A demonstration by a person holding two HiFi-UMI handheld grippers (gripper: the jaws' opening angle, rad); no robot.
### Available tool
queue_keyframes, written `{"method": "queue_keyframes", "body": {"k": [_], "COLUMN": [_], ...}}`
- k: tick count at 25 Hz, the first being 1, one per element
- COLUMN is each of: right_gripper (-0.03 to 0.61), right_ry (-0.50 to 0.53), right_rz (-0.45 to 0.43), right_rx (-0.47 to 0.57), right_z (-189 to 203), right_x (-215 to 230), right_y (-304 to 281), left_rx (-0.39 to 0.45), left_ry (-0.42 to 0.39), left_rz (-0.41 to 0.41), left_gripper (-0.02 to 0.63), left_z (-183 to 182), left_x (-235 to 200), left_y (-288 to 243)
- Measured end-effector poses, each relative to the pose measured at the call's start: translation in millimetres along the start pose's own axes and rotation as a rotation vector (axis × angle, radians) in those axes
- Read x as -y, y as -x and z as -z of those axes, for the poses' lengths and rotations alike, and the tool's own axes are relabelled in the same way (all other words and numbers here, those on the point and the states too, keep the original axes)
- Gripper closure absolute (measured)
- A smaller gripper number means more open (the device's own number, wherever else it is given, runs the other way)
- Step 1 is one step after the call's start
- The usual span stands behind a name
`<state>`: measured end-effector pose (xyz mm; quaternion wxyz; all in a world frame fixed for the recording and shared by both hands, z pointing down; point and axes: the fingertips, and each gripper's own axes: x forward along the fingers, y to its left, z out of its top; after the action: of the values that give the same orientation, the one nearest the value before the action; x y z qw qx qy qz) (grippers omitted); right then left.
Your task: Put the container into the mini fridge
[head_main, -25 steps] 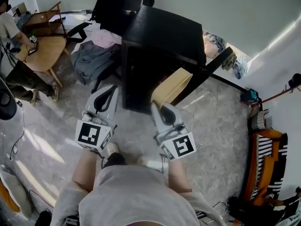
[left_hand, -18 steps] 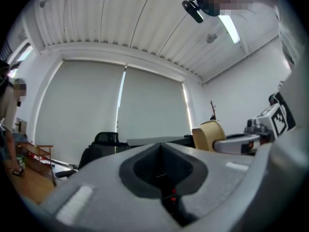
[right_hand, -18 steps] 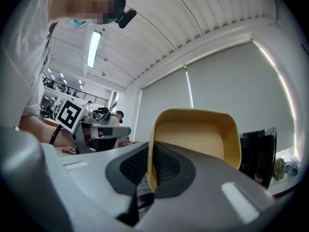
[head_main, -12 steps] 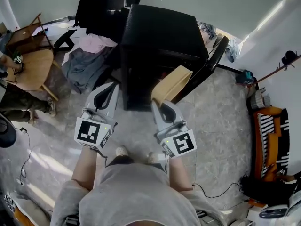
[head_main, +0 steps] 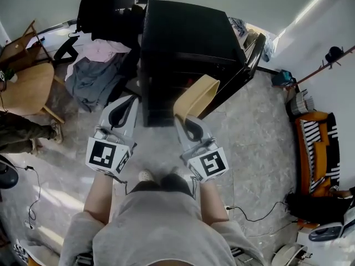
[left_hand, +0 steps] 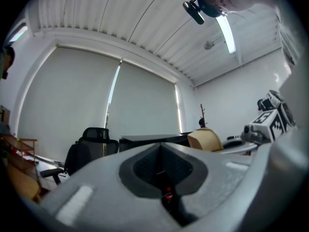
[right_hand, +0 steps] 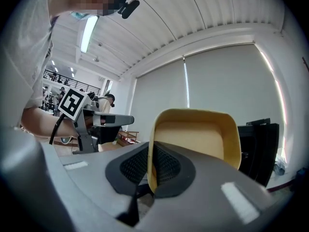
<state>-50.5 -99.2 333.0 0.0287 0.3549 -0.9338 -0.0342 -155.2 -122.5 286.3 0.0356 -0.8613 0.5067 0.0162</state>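
Grey stone floor (head_main: 260,143) fills most of the head view, and the black mini fridge (head_main: 188,32) stands on it at the top middle, with its door (head_main: 247,60) swung open to the right and a dark inside. To the left of the fridge are a black chair (head_main: 111,4), a heap of clothes (head_main: 97,71) and a round wooden surface (head_main: 22,87). The person stands in front of the fridge with both forearms stretched forward and low, side by side, each marker cube close to the body. The right tongs (head_main: 183,121) point up towards the open front. They are closed on the wall of the tan container (head_main: 197,96), which is tilted in the air just before the fridge opening and not yet inside. In the right gripper view the rim of the container (right_hand: 195,134) sits between the two pads of the right tongs (right_hand: 150,170) and its hollow side faces the camera. The left tongs (head_main: 128,101) hang to the left of the fridge front, apart from the container. In the left gripper view the left tongs (left_hand: 161,163) are pressed together with nothing between them. Compared with one second ago, both arms keep almost the same pose. The fridge now lies more in the middle of the head view, and the wooden surface has slid to the left edge.
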Motion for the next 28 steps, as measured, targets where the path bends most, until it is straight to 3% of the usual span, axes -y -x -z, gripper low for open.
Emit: {"method": "queue_keyframes", "body": {"k": [10, 28], "right_gripper": [0.574, 0.574], "right_ry": [0.033, 0.09], "right_rz": [-0.052, -0.256], "right_rx": [-0.151, -0.449], "right_z": [43, 168], "right_x": [4, 4], "right_y": [-17, -58], "left_rx": [-0.026, -0.116], "left_ry": [0.023, 0.062], "left_rz": [0.01, -0.04], "left_gripper": [0.612, 0.612], "left_z": [17, 82], "left_x": [-6, -31], "left_y": [-10, -29]}}
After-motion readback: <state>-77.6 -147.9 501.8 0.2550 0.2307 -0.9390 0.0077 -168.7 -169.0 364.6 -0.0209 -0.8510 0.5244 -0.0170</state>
